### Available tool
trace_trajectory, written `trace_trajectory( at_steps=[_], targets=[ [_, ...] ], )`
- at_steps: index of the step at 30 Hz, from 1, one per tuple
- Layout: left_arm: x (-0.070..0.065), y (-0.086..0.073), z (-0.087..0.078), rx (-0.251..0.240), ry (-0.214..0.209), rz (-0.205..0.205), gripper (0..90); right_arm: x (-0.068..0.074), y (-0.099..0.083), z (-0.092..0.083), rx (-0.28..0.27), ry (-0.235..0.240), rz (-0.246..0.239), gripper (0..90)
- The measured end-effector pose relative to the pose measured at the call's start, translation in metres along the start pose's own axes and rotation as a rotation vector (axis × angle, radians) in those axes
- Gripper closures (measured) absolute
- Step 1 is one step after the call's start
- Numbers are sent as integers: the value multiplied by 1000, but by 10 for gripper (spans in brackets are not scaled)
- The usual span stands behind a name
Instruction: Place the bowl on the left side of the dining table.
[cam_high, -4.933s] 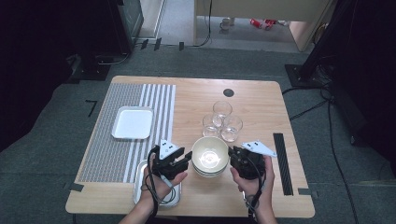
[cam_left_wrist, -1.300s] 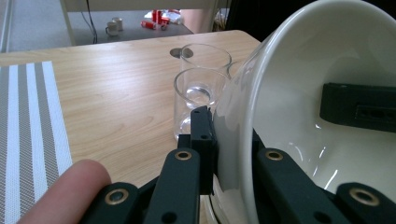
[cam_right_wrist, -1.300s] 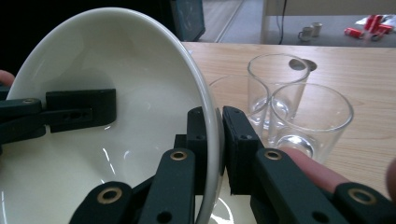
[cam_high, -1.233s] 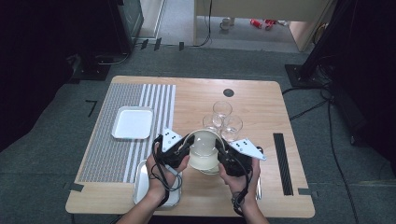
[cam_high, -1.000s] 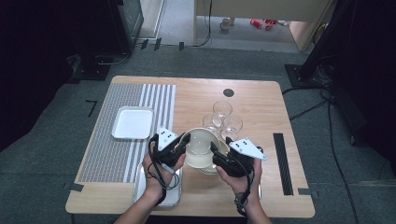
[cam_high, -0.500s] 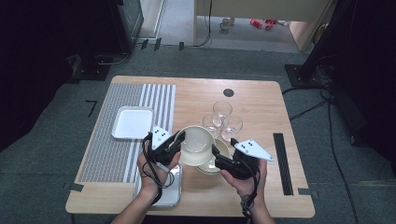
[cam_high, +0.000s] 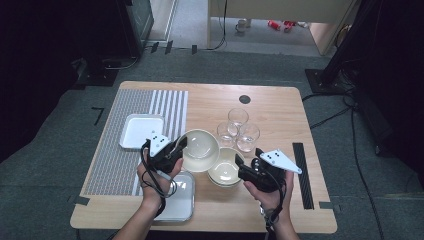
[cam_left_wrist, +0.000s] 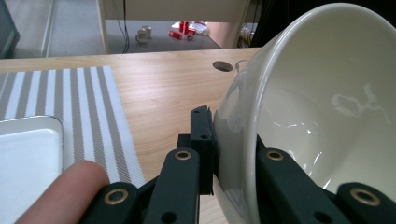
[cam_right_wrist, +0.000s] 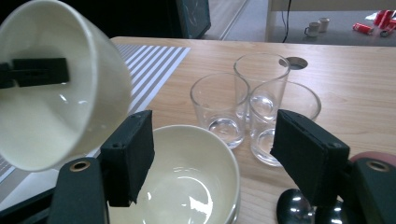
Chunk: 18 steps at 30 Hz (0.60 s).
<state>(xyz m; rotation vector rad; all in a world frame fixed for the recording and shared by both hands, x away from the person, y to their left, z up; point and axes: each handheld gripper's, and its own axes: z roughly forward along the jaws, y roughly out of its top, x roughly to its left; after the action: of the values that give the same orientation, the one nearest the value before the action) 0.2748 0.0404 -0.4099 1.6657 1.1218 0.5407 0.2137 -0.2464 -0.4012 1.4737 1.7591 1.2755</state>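
Two cream glazed ceramic bowls in play. Upper cream bowl (cam_high: 199, 149), centre of the high view, is off the bench and tilted, its rim clamped by the left claw (cam_high: 176, 148): one jaw inside the wall, one outside, as the left gripper view shows (cam_left_wrist: 327, 116). Lower cream bowl (cam_high: 226, 169) sits upright on the wooden bench (cam_high: 280, 110), just right of and below the lifted one, their rims overlapping in the high view.

Right claw (cam_high: 241, 166) has just been opening; its jaws stand wide and grip nothing. In the right gripper view the seated bowl (cam_right_wrist: 187, 182) lies low between and just beyond the two black jaws, the left jaw over its near rim, whether touching I cannot tell.

Handling, as a judgement: stiff, fairly heavy for a rim pinch, glaze slick, chips on a knock. Take hold at the rim, one pad in, one out, deep enough to resist swing.

Three clear drinking glasses (cam_high: 237, 131) cluster just above the seated bowl: fragile, close. White square tray (cam_high: 140, 131) on striped grey placemat (cam_high: 120, 150), left of frame; metal tray (cam_high: 181, 200) at lower left.
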Motion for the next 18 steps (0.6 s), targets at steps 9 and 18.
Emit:
trace_trajectory(
  at_steps=[9,18],
  targets=[
    [17,0,-9,-12,35,-11,839,-18,-2,0,-6,-32,21,292],
    [44,-7,-14,-6,83,-41,839,-33,-5,-2,-10,-63,39,300]
  ],
)
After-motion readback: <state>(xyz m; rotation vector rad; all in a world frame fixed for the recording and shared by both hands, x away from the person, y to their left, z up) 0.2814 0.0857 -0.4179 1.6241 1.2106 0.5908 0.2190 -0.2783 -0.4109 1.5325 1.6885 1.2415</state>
